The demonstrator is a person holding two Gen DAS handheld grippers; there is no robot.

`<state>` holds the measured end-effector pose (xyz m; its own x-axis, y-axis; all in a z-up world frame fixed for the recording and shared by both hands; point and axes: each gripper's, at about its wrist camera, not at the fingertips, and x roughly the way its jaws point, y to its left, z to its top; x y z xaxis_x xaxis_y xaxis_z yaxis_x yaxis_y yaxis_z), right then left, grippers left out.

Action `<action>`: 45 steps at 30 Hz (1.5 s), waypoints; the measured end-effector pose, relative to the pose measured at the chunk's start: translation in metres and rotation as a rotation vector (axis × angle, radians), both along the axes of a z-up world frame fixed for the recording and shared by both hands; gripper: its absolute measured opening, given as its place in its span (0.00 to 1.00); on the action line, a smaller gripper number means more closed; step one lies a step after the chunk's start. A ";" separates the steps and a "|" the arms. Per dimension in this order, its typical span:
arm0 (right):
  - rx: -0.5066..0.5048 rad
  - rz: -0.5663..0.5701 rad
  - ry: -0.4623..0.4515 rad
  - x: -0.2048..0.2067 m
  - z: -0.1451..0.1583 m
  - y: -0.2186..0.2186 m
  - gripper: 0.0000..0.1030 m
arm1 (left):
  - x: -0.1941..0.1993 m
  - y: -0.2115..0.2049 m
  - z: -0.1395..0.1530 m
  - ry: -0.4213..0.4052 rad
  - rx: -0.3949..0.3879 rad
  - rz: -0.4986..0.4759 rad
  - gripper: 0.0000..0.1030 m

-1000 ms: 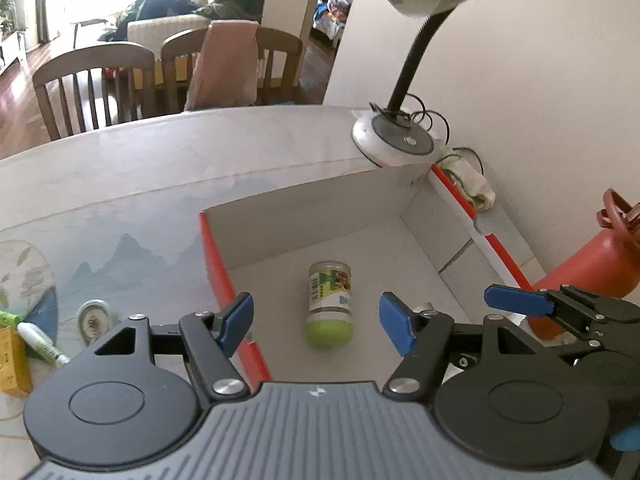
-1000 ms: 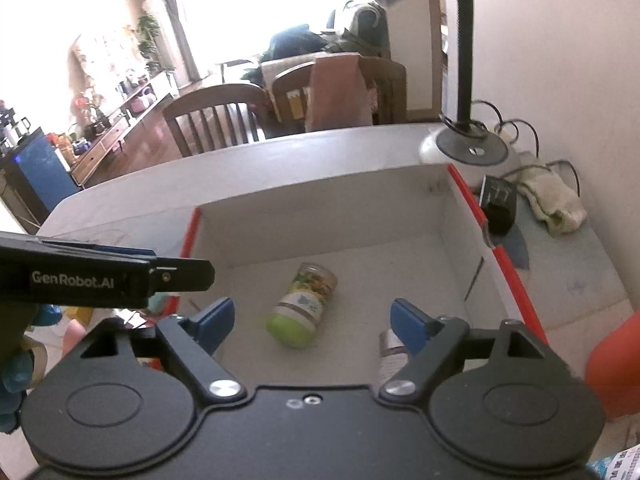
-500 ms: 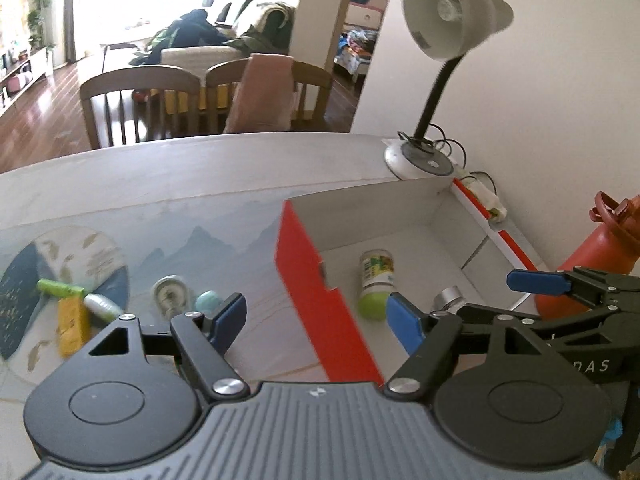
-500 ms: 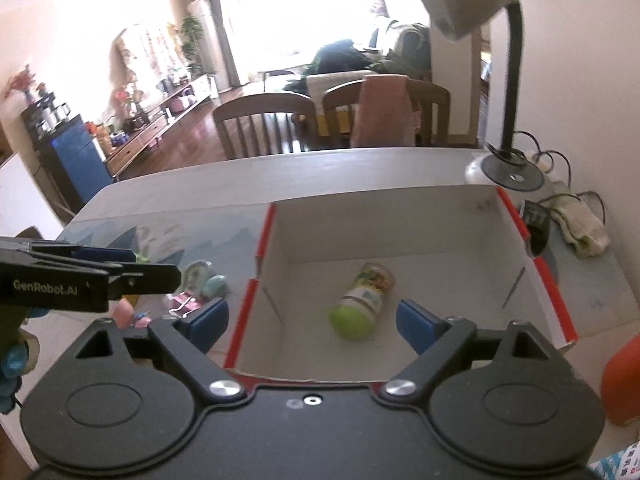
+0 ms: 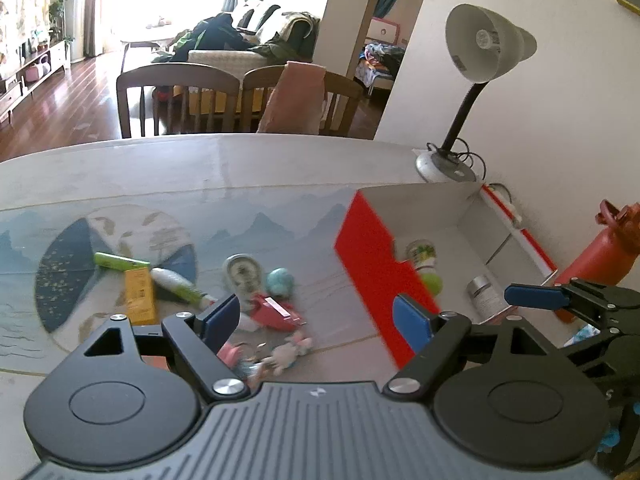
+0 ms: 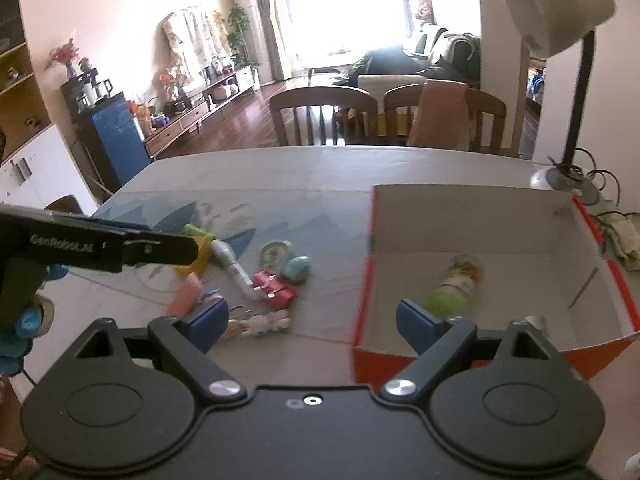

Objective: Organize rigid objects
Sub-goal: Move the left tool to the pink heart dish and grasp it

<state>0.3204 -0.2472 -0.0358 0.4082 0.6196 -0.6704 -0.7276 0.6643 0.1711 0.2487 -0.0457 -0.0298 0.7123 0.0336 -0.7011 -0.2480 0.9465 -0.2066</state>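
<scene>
A red-and-white cardboard box stands on the right of the table. Inside lie a green-capped jar and a small silver-lidded jar. Left of the box lies a pile of small things: a red clip-like item, a teal egg, a round tin, a white-green tube, a yellow box, small toys. My left gripper is open and empty above the pile. My right gripper is open and empty near the box's left wall.
A desk lamp stands behind the box by the wall. An orange bottle is right of the box. Cables and a cloth lie at the far right. Wooden chairs stand beyond the table's far edge.
Both grippers have pulled back and swung left, from over the box to over the pile of small things. Both stay open and empty.
</scene>
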 end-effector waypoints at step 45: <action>-0.154 -0.259 0.193 0.044 -0.112 0.148 0.75 | -0.003 0.129 -0.141 0.094 -0.157 -0.021 0.99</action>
